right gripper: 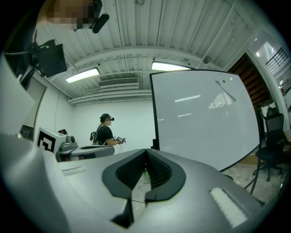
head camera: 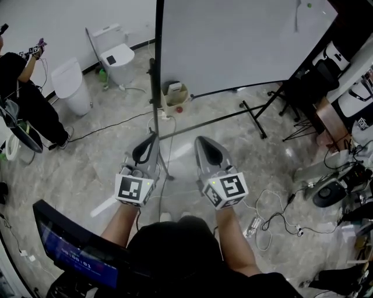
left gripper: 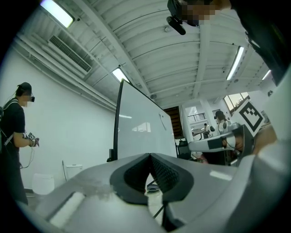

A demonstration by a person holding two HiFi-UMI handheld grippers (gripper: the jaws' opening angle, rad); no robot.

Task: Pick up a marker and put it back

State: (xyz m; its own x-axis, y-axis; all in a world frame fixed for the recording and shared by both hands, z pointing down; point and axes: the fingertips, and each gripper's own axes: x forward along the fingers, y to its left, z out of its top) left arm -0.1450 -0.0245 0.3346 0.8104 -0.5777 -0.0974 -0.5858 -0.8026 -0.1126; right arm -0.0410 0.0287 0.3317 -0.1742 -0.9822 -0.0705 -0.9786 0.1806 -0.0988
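Pre-pick, nothing grabbed yet. Left hand-held gripper (left gripper: 150, 157) and right hand-held gripper (right gripper: 146, 151) are both pressed together and empty. Probable marker (head camera: 298, 17) is near the whiteboard's (head camera: 233, 41) top right corner, well apart. Next: reach up, spread jaws, square them across its barrel.

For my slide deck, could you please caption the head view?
Left gripper and right gripper, both shut and empty, held side by side facing a whiteboard.

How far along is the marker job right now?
Nothing visibly done. In hand: nothing; left gripper and right gripper are both shut and empty, short of the whiteboard. Left: what looks like the marker sits high on the board, so pickup and return likely remain.
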